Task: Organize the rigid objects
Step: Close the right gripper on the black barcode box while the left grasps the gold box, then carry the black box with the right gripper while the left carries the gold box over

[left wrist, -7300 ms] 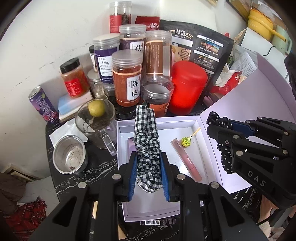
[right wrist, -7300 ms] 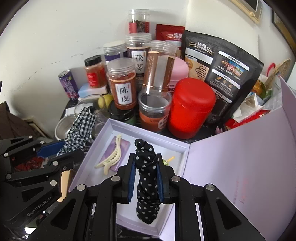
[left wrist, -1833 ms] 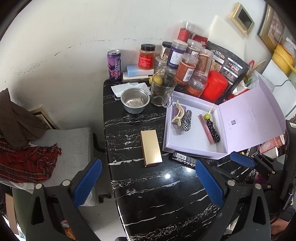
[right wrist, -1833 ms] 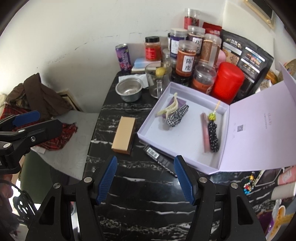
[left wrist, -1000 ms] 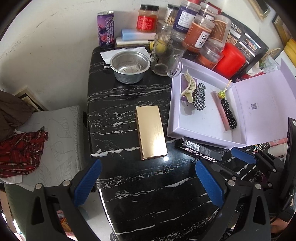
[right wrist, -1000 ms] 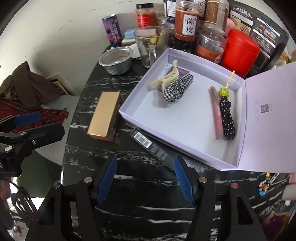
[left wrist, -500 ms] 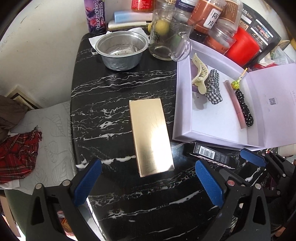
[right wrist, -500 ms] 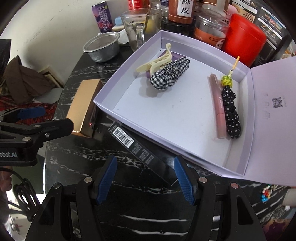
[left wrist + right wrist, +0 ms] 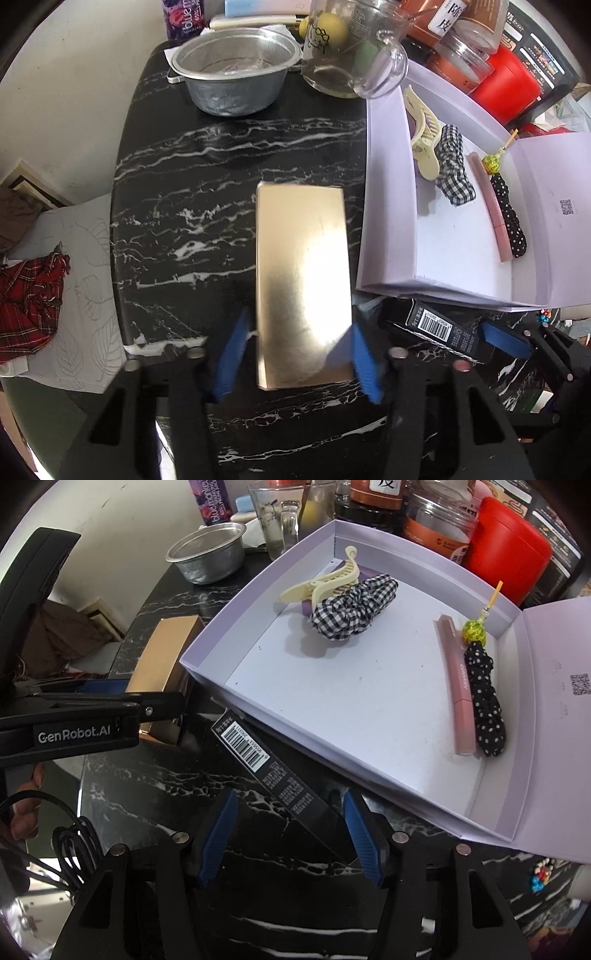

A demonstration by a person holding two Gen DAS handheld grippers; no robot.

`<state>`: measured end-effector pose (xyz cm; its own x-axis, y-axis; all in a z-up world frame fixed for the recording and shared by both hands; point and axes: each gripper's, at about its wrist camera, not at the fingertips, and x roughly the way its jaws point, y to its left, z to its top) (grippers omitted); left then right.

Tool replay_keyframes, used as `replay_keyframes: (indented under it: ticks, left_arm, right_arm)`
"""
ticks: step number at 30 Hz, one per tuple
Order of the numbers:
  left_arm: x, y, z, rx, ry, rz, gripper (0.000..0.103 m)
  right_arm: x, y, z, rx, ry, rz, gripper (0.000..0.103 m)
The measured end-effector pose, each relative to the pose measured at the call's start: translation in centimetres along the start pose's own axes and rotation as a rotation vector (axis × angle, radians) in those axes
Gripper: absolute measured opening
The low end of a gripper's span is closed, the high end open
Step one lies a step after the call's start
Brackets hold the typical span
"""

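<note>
Straddling glossy gold box [image 9: 303, 280], left claw [image 9: 300, 352] apparently ungripped, right claw [image 9: 290, 836] wide around matte black carton [image 9: 280, 779].

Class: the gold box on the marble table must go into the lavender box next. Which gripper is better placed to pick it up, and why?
Left. The left gripper has its open jaws on either side of the gold box. The right gripper straddles the black barcode box instead.

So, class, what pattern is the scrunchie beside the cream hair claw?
Black-and-white gingham scrunchie, clearest in the right wrist view.
</note>
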<state>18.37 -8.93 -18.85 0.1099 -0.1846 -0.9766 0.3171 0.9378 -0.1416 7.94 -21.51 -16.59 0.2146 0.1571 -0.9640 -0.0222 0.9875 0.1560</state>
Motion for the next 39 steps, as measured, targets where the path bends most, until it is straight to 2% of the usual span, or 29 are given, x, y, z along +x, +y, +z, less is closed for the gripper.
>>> replay_keyframes:
  ticks: [5, 15, 31, 39]
  left_arm:
    - [-0.2, 0.5, -0.9, -0.004, -0.008, 0.000, 0.045]
    - [-1.1, 1.8, -4.4, -0.040, 0.008, 0.002, 0.045]
    - [-3.0, 2.4, -12.8, 0.013, 0.054, 0.017, 0.045]
    - [-2.9, 2.3, -14.5, 0.065, 0.065, 0.034, 0.046]
  right_arm:
    - [0.6, 0.3, -0.3, 0.006, 0.030, 0.008, 0.034]
    - [0.3, 2.0, -1.7, -0.024, 0.049, 0.026, 0.020]
    - [-0.7, 5.3, -6.0, -0.081, 0.101, 0.046, 0.019]
    - [-0.8, 7.0, -7.1, -0.140, 0.122, 0.045, 0.019]
